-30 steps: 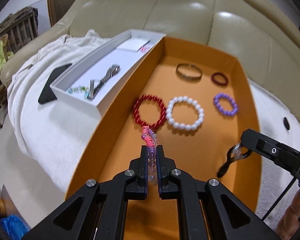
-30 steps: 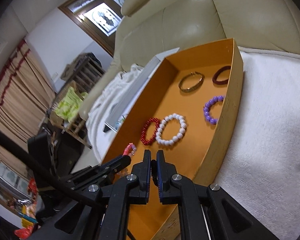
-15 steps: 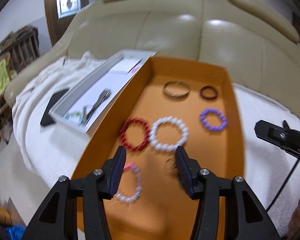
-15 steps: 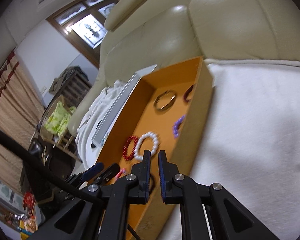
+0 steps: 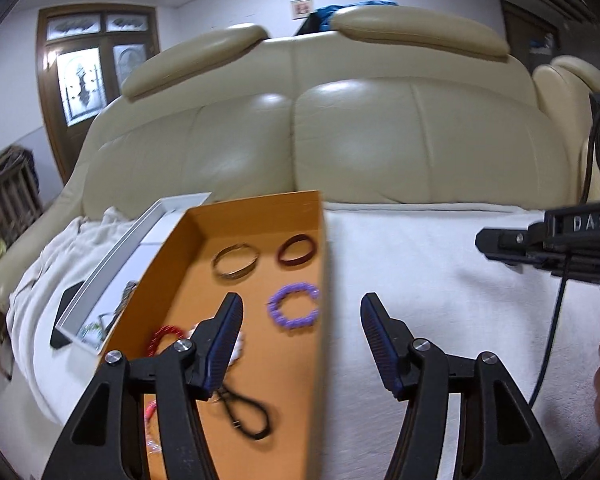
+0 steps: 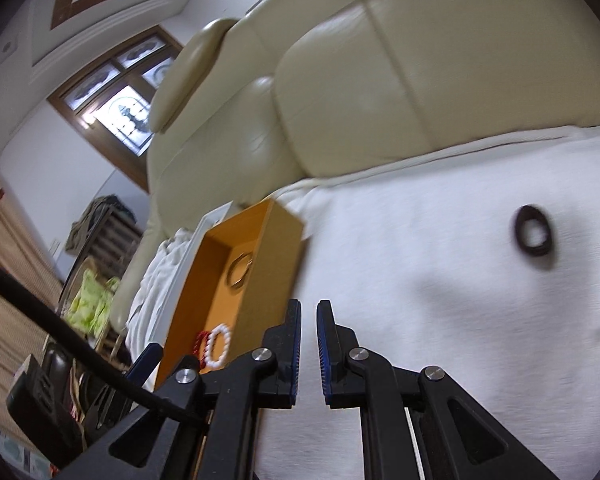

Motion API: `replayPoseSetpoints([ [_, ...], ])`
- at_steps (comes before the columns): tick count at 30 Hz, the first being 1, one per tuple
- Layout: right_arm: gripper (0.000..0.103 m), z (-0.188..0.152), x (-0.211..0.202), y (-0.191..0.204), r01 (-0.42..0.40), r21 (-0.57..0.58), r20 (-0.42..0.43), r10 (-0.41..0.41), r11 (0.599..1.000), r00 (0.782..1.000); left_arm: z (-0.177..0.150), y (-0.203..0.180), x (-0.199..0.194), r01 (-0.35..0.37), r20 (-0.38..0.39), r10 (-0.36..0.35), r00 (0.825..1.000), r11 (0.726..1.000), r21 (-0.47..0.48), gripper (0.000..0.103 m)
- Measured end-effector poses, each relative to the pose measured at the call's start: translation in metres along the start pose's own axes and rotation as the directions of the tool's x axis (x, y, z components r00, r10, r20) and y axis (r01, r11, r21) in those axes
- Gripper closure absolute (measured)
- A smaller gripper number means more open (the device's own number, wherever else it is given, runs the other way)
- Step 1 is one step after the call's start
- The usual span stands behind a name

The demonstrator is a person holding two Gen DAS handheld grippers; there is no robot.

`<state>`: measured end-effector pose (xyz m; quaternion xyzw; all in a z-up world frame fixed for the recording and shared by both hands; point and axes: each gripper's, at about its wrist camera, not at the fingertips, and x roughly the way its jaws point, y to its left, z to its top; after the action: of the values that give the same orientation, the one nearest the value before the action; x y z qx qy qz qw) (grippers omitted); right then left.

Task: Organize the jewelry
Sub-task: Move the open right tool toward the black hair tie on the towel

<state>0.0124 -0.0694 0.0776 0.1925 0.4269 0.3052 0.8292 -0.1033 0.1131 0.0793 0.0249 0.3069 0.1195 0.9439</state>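
Left claw point(image 5: 300, 304): my jaws are opening, spread wide, with nothing between them. A second ago they were pinching the pink bead bracelet point(image 5: 151, 412). It now lies on the floor of the orange box point(image 5: 260, 216), low and left of the left finger and half hidden by it.

Right claw point(image 6: 309, 306): my fingers are pressed almost together and carry nothing. A second ago they carried the black loop point(image 5: 246, 412). It too now lies in the box, just below the left claw's left finger.

I read both drops as done. The box now holds seven pieces:
- the two new ones
- the red bead bracelet point(image 5: 166, 336) and the white bead bracelet point(image 6: 216, 344)
- the purple bracelet point(image 5: 294, 306)
- the metal bangle point(image 5: 236, 261)
- the dark red band point(image 5: 297, 249)

Both claws have swung right, off the box and over the white blanket point(image 6: 420, 320).

Next piece, in my judgement: the dark ring point(image 6: 534, 232). It lies alone on the blanket, well apart from the box, ahead and to the right of the right claw, which does not touch it. Motion blur hides its make.
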Motion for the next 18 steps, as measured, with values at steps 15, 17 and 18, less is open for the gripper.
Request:
replayPoseSetpoints([
  [15,0.074,0.007,-0.087,-0.072,0.201,0.036,0.091,-0.203,0.979,0.975,0.01,-0.071,0.017,0.087,-0.025,-0.086,0.996,0.995,0.057,0.041],
  [17,0.074,0.009,-0.088,-0.082,0.229,0.061,0.08,-0.234,0.971,0.969,0.01,-0.077,0.019,0.09,-0.032,-0.088,0.996,0.994,0.059,0.041],
  [18,0.074,0.01,-0.088,-0.087,0.235,0.07,0.074,-0.24,0.97,0.968,0.01,-0.08,0.02,0.09,-0.035,-0.088,0.995,0.994,0.058,0.041],
])
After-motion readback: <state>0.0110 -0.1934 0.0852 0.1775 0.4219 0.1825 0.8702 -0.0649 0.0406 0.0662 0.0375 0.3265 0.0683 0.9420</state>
